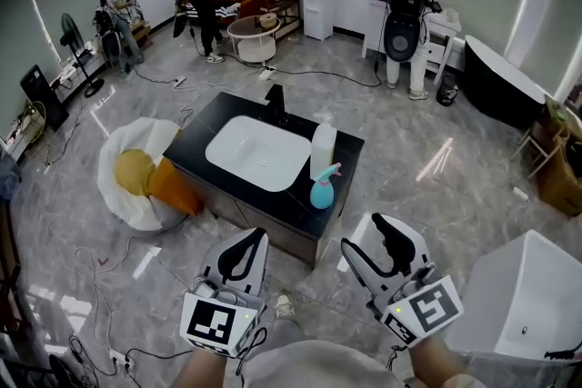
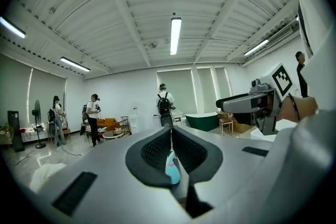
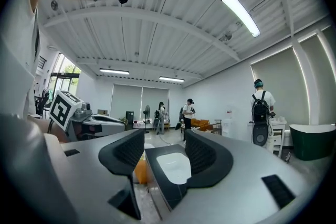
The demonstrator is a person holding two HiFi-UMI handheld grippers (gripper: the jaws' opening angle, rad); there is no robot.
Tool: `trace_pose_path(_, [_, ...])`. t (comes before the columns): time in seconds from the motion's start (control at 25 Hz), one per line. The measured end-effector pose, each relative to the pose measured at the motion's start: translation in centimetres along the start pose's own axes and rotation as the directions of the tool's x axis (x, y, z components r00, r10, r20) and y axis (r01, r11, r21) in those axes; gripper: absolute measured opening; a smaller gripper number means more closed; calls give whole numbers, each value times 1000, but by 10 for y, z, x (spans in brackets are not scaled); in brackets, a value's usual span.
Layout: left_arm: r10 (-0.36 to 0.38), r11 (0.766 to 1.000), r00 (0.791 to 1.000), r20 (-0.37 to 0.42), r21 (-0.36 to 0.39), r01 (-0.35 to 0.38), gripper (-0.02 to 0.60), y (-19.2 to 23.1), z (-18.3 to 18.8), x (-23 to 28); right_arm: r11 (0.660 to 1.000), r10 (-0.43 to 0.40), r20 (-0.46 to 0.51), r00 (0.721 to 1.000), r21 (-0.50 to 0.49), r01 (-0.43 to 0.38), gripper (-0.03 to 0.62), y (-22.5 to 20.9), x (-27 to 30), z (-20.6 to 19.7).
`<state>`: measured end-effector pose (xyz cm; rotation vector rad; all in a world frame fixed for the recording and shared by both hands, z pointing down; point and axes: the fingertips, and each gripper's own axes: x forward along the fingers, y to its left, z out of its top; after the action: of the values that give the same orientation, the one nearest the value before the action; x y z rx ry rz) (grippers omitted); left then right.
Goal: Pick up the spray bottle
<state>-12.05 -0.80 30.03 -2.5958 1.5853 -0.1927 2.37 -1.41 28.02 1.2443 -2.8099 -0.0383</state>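
1. Approach step. The spray bottle (image 1: 324, 187) stands centre frame on the dark surface (image 1: 273, 204), well ahead of both tongs.
2. Left tongs (image 1: 258, 237) closed and empty; right tongs (image 1: 364, 233) open and empty.
3. Next, probably: the right tongs advance and straddle the bottle.

Teal spray bottle (image 1: 323, 189) with pink trigger, upright on the black counter (image 1: 195, 151), just beside a white bottle (image 1: 322, 148).

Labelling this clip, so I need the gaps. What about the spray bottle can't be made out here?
Head view: spray bottle too small to tell fill level or nozzle setting.
Left gripper view: only a sliver shows; the closed jaws of the left gripper cover the rest.
Right gripper view: absent; only the sink shows.
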Motion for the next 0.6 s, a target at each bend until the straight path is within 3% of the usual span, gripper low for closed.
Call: trace_pose_path(0.6, [-140, 990, 988, -71, -30, 138, 26, 108, -68, 111, 994, -111, -150, 982, 1, 112, 281, -45, 151, -62])
